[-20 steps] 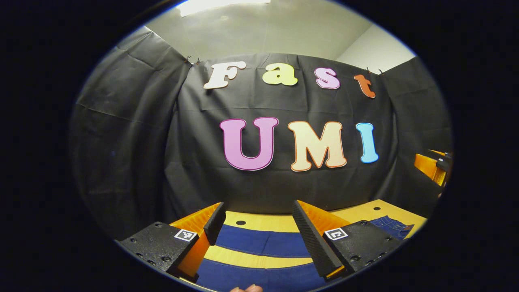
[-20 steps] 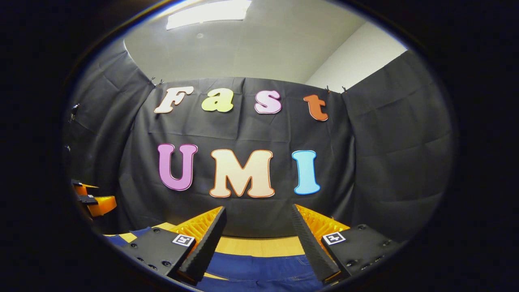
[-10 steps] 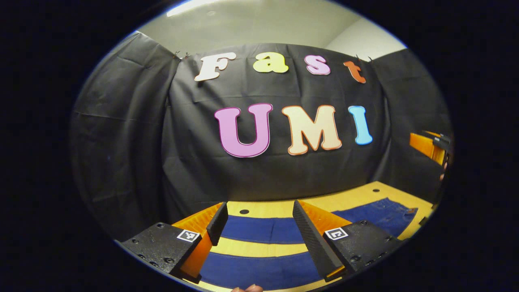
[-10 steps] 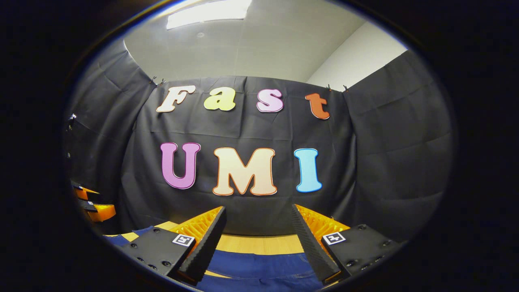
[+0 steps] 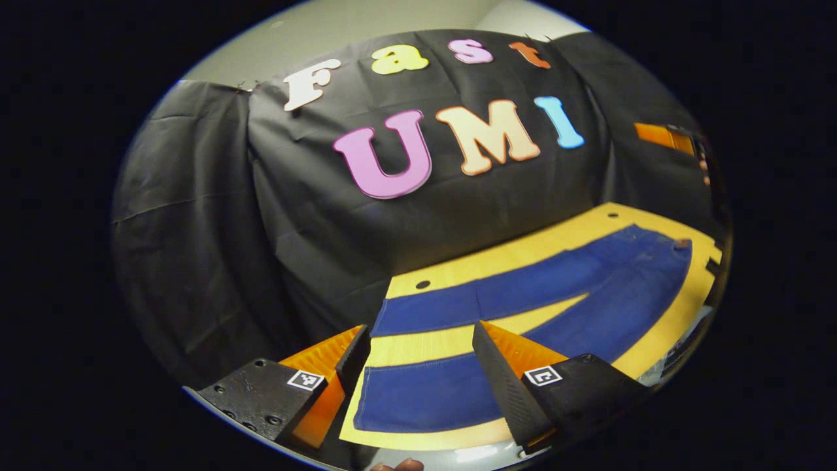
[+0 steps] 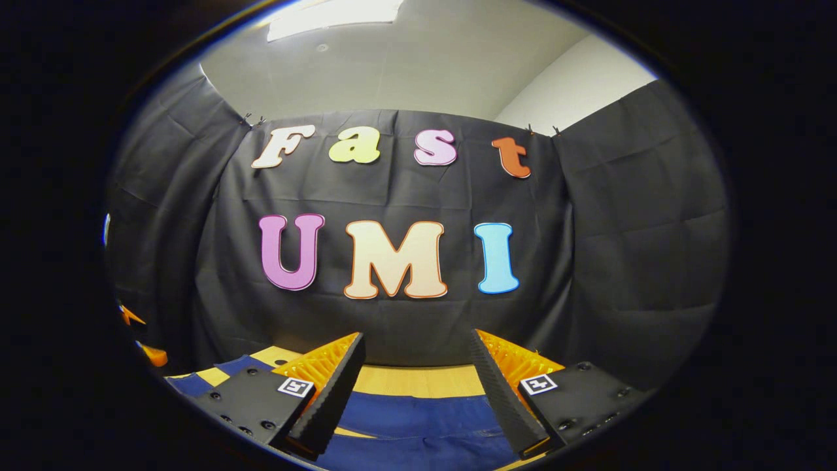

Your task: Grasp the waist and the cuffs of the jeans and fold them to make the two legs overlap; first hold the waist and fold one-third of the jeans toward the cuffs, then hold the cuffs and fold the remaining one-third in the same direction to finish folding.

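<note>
The dark blue denim jeans [image 5: 523, 301] lie flat and unfolded on the yellow wooden table [image 5: 523, 252], legs splayed apart. No fold is made; all three remain. My left gripper [image 5: 418, 366] hangs spread and empty above the near cuff of the jeans. My right gripper [image 6: 415, 383] hangs likewise spread above the jeans' waist end.
</note>
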Tool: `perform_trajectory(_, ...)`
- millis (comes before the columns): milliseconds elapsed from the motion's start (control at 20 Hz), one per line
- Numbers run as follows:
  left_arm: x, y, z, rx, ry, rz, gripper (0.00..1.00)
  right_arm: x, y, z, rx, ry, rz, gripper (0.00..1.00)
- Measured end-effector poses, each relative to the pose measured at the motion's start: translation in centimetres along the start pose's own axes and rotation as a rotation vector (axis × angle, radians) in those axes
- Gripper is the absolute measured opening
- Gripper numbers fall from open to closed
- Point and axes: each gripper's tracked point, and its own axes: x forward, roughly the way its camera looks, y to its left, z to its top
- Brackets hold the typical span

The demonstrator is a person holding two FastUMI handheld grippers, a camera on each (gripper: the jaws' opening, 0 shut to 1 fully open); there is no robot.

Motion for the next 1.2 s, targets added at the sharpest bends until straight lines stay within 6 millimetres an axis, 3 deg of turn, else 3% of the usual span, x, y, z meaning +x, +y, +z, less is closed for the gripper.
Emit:
perform_trajectory(250,-0.1,-1.1,-5.8,0.193,0.107,-0.102,0.95,-1.0,1.1,-1.4,-0.022,0.030,-0.004,0.99)
perform_trajectory(500,0.2,-2.2,-10.6,0.365,0.191,-0.218,0.95,-2.3,0.4,-2.6,-0.032,0.049,-0.048,1.00)
perform_trajectory(750,0.0,-1.2,-16.5,0.551,0.298,-0.280,0.95,-3.8,-0.9,-4.2,-0.035,0.081,-0.106,1.00)
perform_trajectory(1000,0.6,-1.3,-20.0,0.708,0.352,-0.341,0.95,-4.5,-2.0,-5.0,-0.049,0.098,-0.147,0.99)
perform_trajectory(1050,0.7,-1.3,-20.7,0.740,0.359,-0.353,1.00,-4.6,-2.1,-4.9,-0.053,0.098,-0.152,0.99)
perform_trajectory(1100,0.7,-1.4,-21.5,0.769,0.376,-0.368,0.95,-4.7,-2.3,-4.8,-0.057,0.097,-0.158,1.00)
perform_trajectory(1200,1.3,-1.7,-22.4,0.825,0.383,-0.400,0.96,-4.9,-2.6,-4.7,-0.069,0.094,-0.168,1.00)
